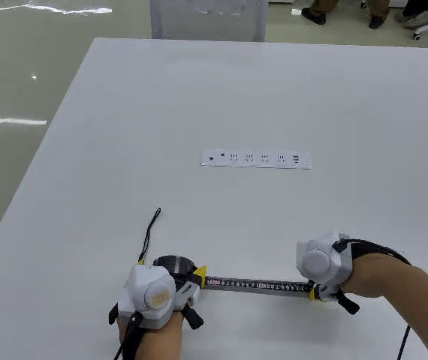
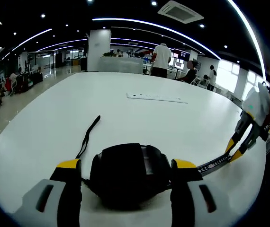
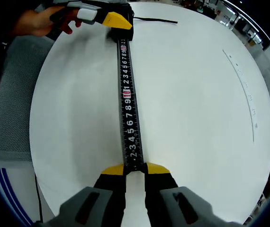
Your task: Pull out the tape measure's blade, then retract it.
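Observation:
A black tape measure case (image 2: 129, 172) lies on the white table, clamped between the yellow-tipped jaws of my left gripper (image 2: 125, 166); in the head view this gripper (image 1: 175, 281) sits at the near edge. The numbered blade (image 3: 128, 104) runs out of the case (image 1: 175, 265) to the right, flat over the table (image 1: 255, 285). My right gripper (image 3: 135, 168) is shut on the blade's end, and it appears in the head view (image 1: 313, 290) and in the left gripper view (image 2: 241, 142). The case's black wrist strap (image 1: 150, 231) trails away across the table.
A white power strip (image 1: 256, 159) lies flat mid-table, beyond the tape. The white table (image 1: 236, 97) stretches far ahead. A grey chair back (image 1: 208, 19) stands at its far edge. People stand and sit further back in the room (image 2: 162, 59).

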{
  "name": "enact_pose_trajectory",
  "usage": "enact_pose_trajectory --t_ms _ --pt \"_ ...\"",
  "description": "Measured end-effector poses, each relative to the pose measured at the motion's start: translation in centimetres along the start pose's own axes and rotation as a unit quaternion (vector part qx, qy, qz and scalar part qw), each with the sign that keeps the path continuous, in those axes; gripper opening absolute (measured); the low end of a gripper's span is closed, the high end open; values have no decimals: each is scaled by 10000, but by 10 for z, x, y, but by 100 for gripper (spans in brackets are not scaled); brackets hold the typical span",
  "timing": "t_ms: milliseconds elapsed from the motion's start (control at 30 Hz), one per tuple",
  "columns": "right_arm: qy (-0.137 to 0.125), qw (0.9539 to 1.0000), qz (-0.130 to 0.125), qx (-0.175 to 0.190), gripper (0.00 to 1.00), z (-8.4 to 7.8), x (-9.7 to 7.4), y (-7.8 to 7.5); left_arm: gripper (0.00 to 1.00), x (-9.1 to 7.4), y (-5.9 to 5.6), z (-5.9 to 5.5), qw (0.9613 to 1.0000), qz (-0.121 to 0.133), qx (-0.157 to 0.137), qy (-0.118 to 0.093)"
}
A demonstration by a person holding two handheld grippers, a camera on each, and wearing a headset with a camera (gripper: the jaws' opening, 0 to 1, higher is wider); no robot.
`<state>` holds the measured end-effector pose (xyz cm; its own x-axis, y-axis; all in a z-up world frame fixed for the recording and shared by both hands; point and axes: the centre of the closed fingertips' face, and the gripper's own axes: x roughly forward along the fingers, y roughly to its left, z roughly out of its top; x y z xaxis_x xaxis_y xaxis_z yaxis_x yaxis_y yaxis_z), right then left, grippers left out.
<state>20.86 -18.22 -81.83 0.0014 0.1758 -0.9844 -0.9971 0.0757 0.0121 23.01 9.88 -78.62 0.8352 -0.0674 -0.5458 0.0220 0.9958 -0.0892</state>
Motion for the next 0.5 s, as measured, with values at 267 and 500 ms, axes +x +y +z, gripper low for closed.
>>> enact_pose_trajectory --t_ms 267,500 --pt "33 10000 -17 45 13 1 -1 0 65 -3 1 -8 9995 -17 262 148" --pt "-12 10000 -28 72 13 2 -1 0 63 -5 1 -4 9989 5 391 267"
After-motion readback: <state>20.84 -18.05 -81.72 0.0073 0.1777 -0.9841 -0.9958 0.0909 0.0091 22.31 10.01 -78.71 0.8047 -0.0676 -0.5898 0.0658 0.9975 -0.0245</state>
